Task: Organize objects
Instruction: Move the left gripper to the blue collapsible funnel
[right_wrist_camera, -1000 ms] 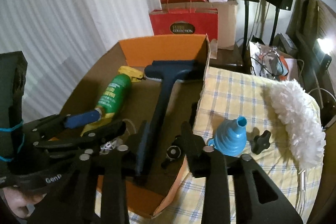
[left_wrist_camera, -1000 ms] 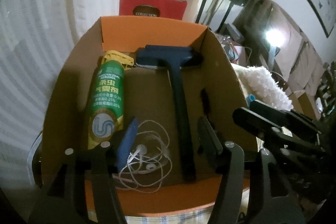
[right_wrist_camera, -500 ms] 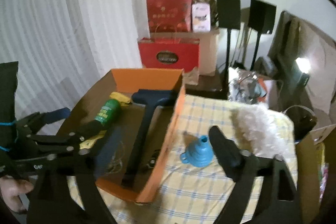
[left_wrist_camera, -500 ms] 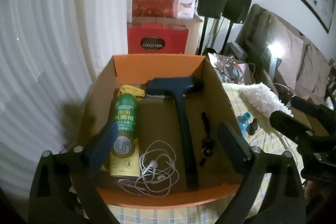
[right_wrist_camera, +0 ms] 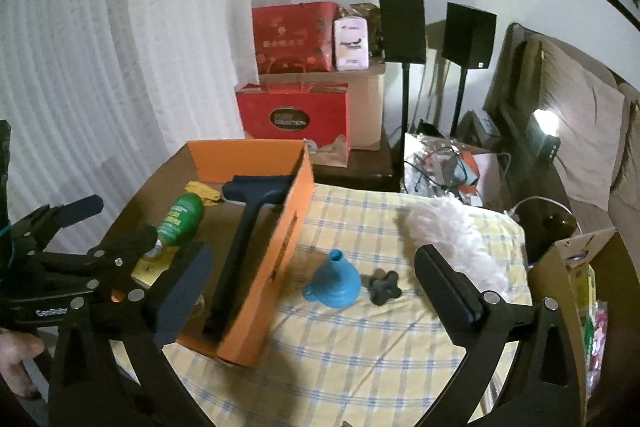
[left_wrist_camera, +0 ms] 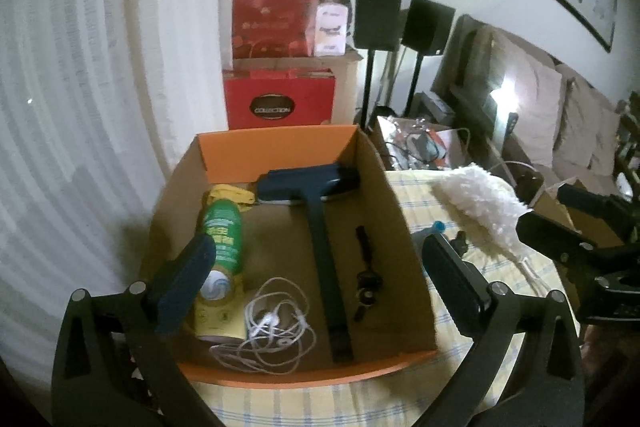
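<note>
An orange cardboard box stands on a yellow checked cloth. It holds a green spray can, a dark blue squeegee, white earphones and a small black part. On the cloth to its right lie a blue funnel, a black knob and a white fluffy duster. My left gripper is open and empty above the box's near edge. My right gripper is open and empty above the cloth near the funnel.
Red gift bags and a cardboard carton stand behind the box. Two black speakers on stands are at the back. A cluttered side table and a sofa are at the right. White curtains hang at the left.
Both grippers have opened wide and drawn back and up from the box. The earphones and the black part now lie free in the box.
</note>
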Demonstrator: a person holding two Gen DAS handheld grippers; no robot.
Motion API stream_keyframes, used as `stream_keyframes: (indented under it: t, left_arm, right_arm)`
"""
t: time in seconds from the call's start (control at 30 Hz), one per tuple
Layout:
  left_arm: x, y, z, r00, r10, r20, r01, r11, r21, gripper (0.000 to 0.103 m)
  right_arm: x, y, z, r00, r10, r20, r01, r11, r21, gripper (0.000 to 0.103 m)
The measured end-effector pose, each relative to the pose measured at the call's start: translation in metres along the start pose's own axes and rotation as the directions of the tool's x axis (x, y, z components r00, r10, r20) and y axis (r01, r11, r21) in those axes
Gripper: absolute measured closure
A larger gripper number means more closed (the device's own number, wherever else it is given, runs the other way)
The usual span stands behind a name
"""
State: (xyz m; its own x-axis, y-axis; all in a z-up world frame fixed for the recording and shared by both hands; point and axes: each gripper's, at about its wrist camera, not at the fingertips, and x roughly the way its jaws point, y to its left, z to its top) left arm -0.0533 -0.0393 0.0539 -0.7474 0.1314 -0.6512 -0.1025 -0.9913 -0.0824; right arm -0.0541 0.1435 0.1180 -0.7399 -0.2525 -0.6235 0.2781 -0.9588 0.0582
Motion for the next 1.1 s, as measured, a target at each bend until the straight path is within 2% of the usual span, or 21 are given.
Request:
stream_keyframes:
  t: [0.63, 1.1]
  left_arm:
    - [0.002, -0.055, 0.001, 0.997, -0.075, 0.006, 0.075, 0.997, 0.033, 0.000]
    - [0.030, -0.093, 0.002, 0.987, -0.148, -0.064, 0.153, 0.985, 0.081, 0.000]
  right_arm:
    - [-0.027, -0.061, -0.016, 0.997, -0.077, 0.004, 0.077, 0.996, 0.050, 0.001]
    - [-0.029, -0.107, -0.030, 0.992, -0.123, -0.017, 0.124, 0.987, 0.106, 0.001]
